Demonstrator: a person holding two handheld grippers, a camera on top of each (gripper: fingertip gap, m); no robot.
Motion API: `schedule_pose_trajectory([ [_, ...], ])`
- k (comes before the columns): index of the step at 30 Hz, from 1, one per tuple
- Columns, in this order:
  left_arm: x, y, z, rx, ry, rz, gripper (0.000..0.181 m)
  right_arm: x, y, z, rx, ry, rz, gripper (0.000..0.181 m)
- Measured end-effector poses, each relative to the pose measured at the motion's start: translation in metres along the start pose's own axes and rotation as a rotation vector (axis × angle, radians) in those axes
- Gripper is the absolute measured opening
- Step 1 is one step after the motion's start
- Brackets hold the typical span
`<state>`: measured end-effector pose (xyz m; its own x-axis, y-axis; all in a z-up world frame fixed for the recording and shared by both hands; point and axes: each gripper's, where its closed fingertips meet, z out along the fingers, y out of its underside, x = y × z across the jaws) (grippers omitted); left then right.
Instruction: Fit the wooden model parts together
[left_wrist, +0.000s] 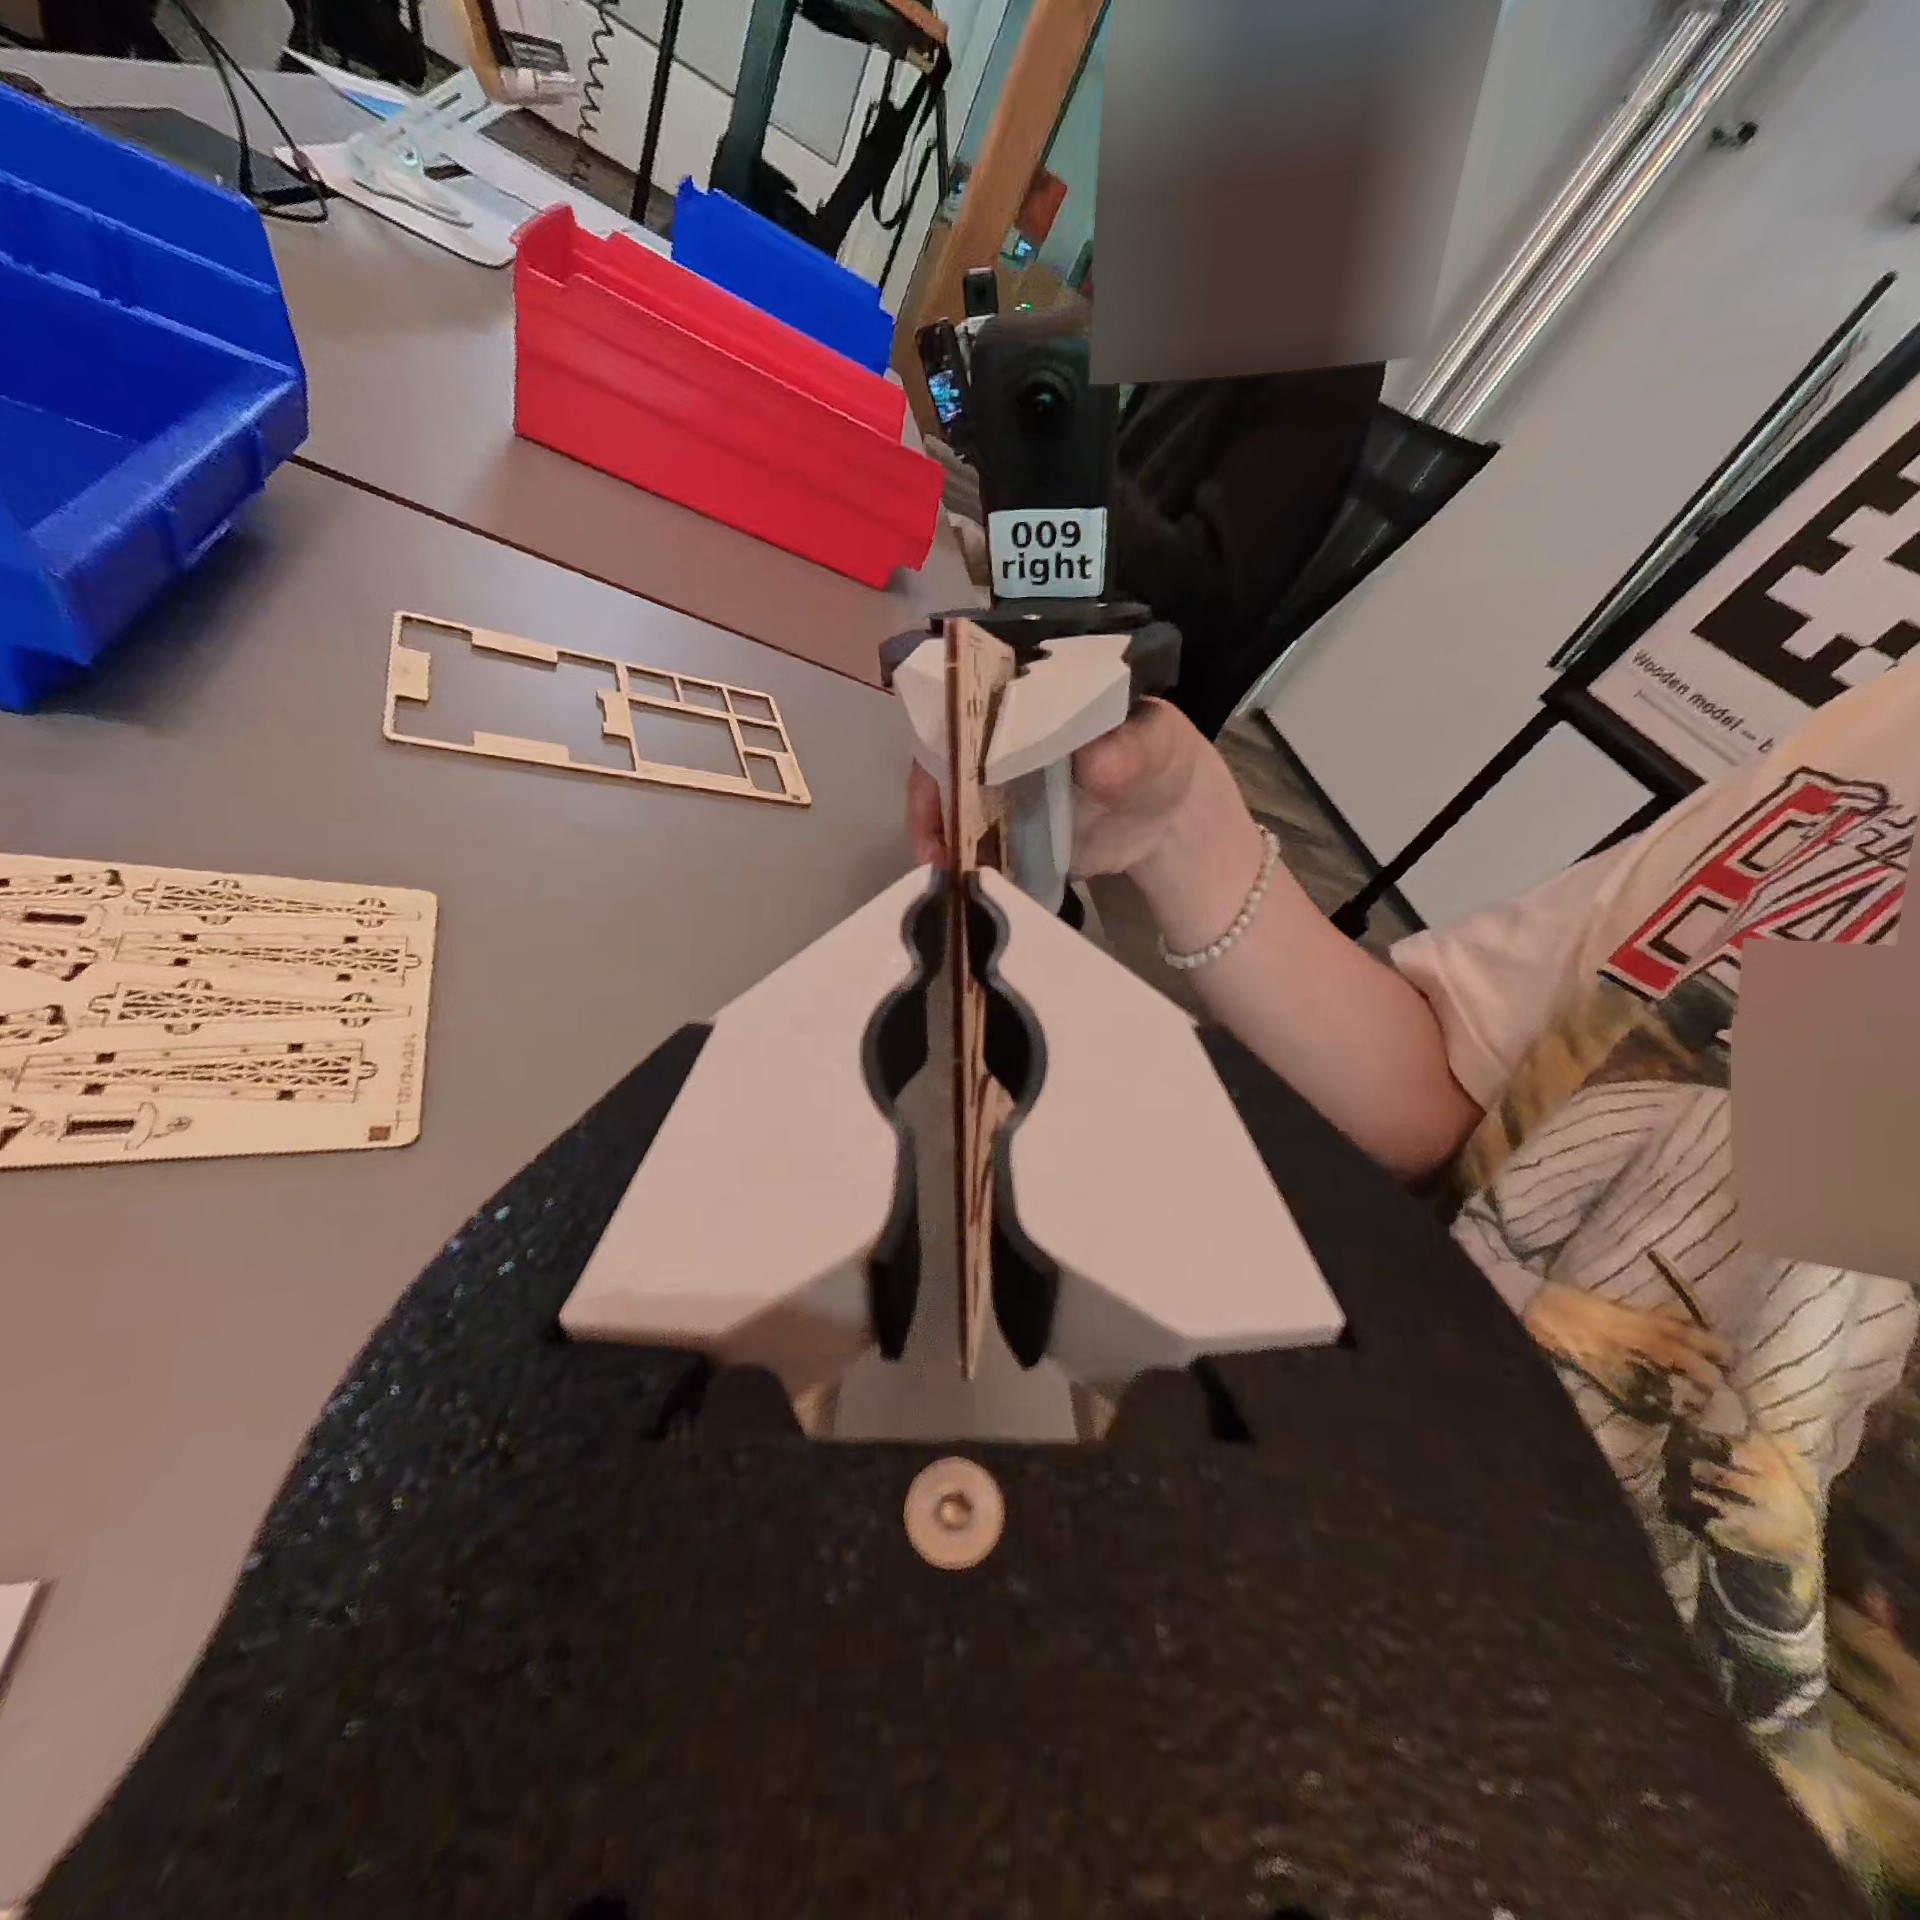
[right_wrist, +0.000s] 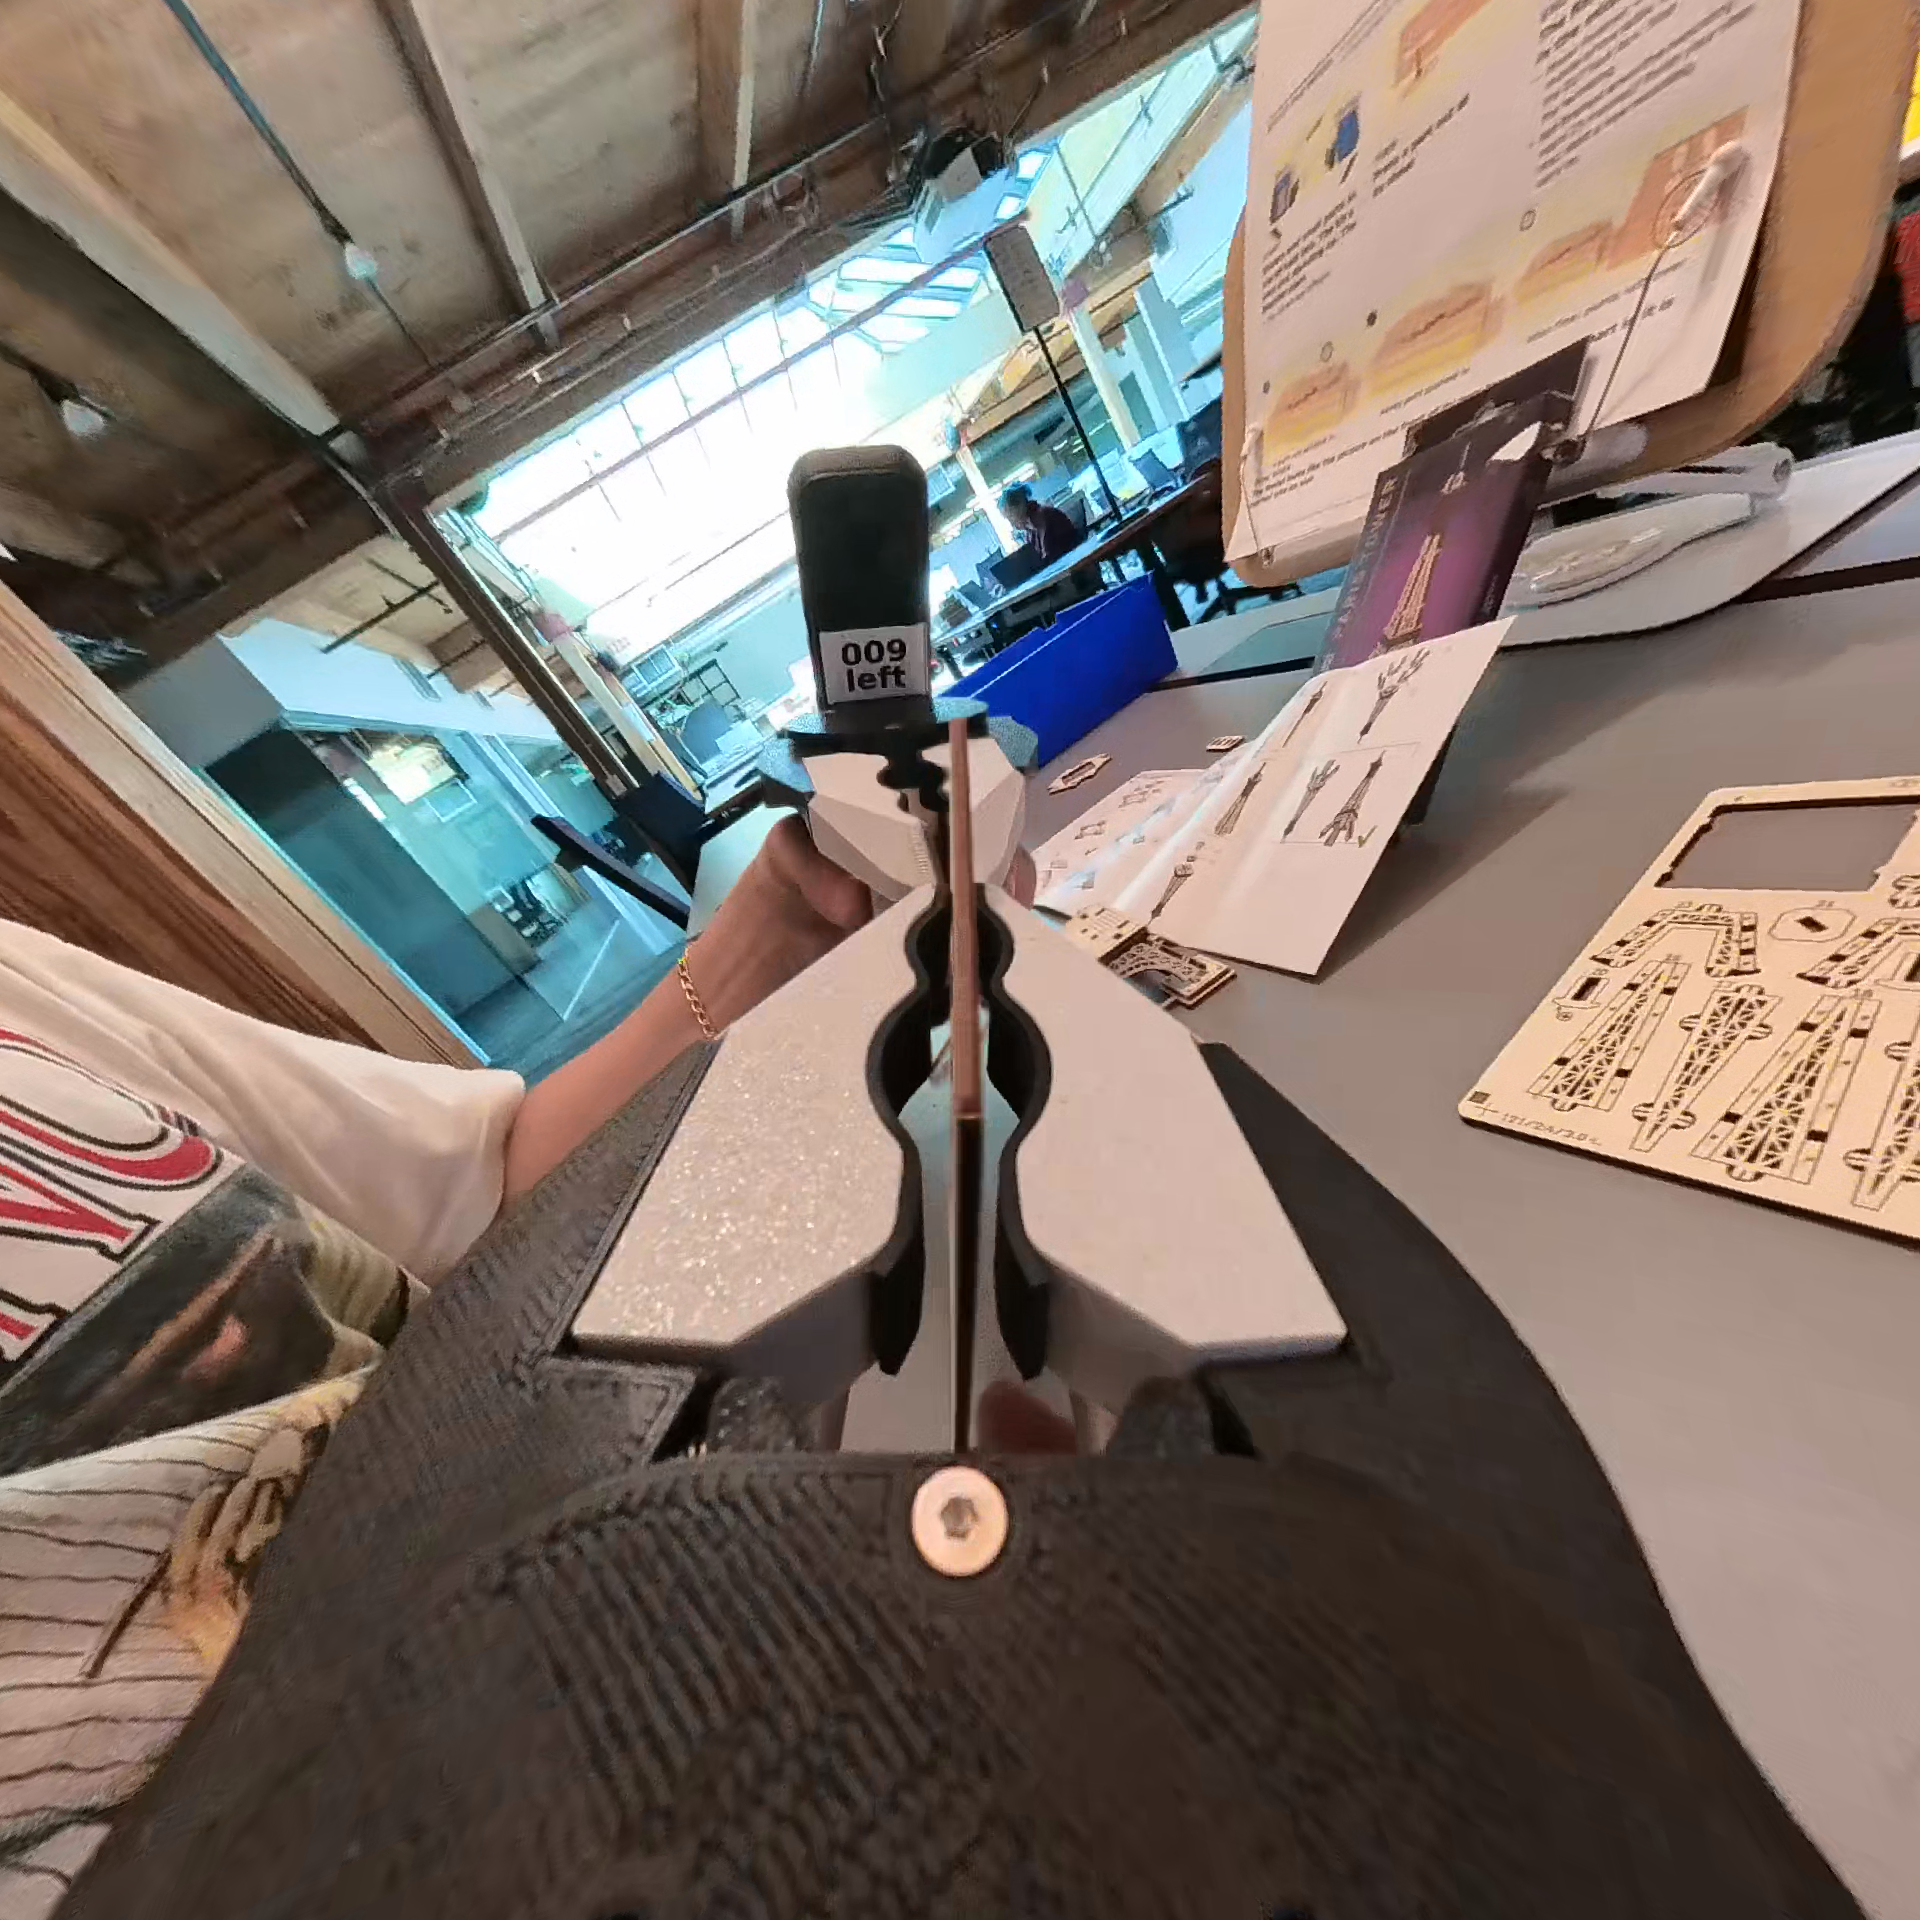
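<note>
In the left wrist view, a thin wooden part (left_wrist: 966, 1122) is clamped edge-on at frame centre by the left gripper (left_wrist: 954, 894); its far end is gripped by the right gripper (left_wrist: 971, 727). Part sheets (left_wrist: 208, 1008) are seen at left.

In the right wrist view, the part (right_wrist: 964, 1039) is pinched at centre by the right gripper (right_wrist: 961, 914) and, beyond, the left gripper (right_wrist: 920, 821).

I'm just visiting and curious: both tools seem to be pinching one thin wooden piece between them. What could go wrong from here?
1. The left tool and right tool both clamp the same thin wooden sheet, held on edge. If the hands twist or pull unevenly, it could bend or snap.
2. It is held above the grey table; if either grip loosens, it might slip and drop.
</note>
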<state>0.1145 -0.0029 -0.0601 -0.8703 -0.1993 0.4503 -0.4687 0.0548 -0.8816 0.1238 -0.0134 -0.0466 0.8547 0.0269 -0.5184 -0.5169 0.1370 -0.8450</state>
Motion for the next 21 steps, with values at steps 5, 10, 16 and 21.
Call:
schedule_pose_trajectory([
  [5,-0.004,0.013,0.000,-0.124,0.010,-0.057,0.000,0.013,-0.003,-0.017,-0.039,0.153,-0.164,0.054],
  [10,0.005,0.031,0.000,-0.347,0.119,-0.138,0.000,-0.001,0.004,-0.021,-0.105,0.109,-0.264,0.046],
  [16,-0.003,0.044,0.013,-0.501,0.147,-0.156,0.000,0.012,0.047,-0.007,-0.279,0.070,-0.114,0.016],
  [21,-0.029,0.037,0.024,-0.386,-0.059,0.014,0.001,0.036,0.045,-0.015,-0.193,0.083,0.070,0.006],
])
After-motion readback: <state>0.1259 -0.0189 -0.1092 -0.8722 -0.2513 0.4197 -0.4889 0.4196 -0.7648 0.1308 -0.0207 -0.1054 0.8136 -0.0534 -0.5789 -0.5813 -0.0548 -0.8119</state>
